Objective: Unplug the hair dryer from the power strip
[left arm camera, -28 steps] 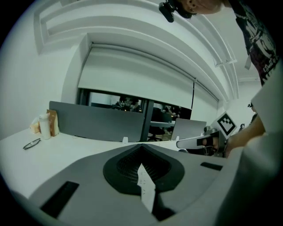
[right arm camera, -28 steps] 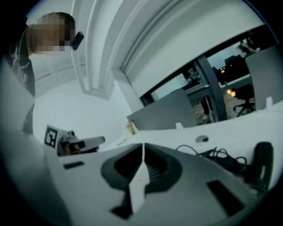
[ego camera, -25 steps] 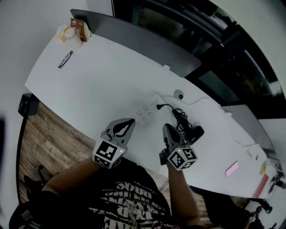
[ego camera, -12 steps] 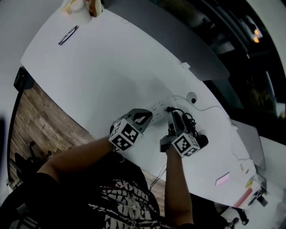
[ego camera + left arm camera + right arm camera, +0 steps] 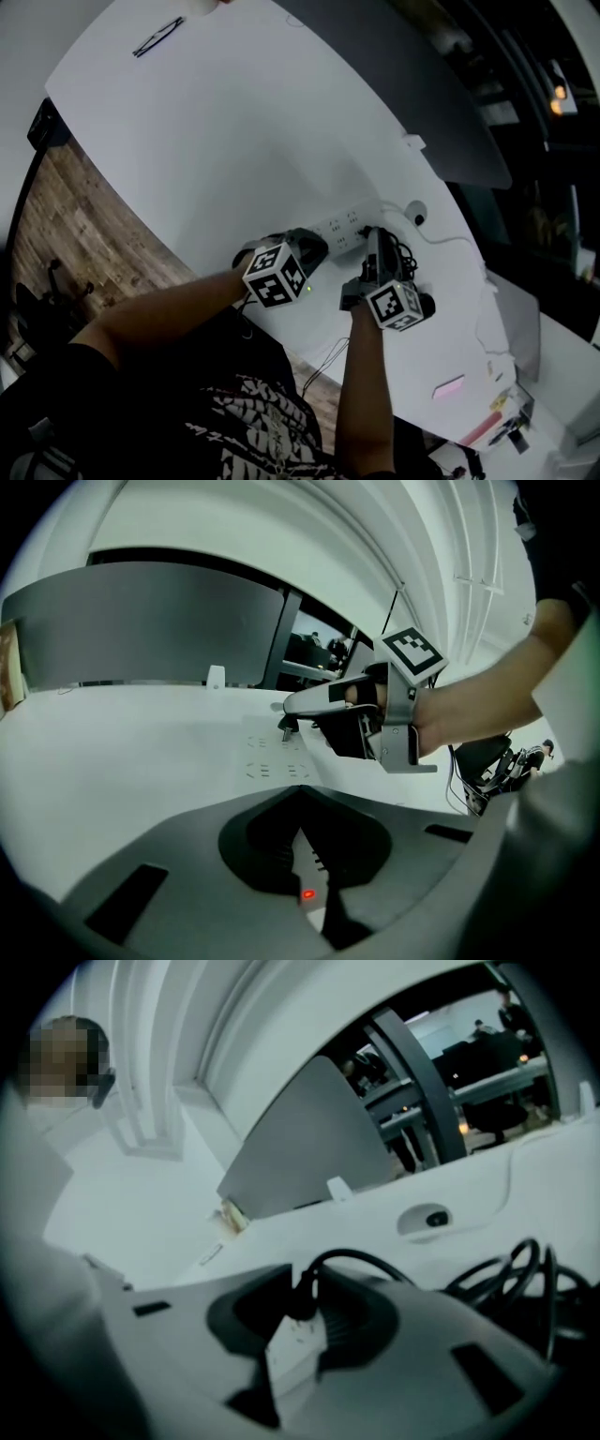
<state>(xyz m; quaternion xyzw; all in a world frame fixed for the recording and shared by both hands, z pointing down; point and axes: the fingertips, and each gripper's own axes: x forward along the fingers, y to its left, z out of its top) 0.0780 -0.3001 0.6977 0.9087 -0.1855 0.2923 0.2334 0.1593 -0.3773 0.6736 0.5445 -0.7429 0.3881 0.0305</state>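
A white power strip lies on the white table, and the black plug of the hair dryer sits in its far end. My left gripper is shut, and its tips rest on the strip's near end. In the left gripper view the strip's red light shows under that gripper. My right gripper reaches the plug from the near side. Its jaws are closing on the plug, which stands between the pads and touches them. The coiled black cord lies to the right.
A small white puck with a thin white cable lies just beyond the strip. A grey divider panel runs along the table's far edge. Glasses lie far to the left, a pink item to the right. The table's near edge borders wooden floor.
Both grippers have come down onto the power strip. The left one has settled on its near end. The right one has slid forward until its jaws stand around the plug.
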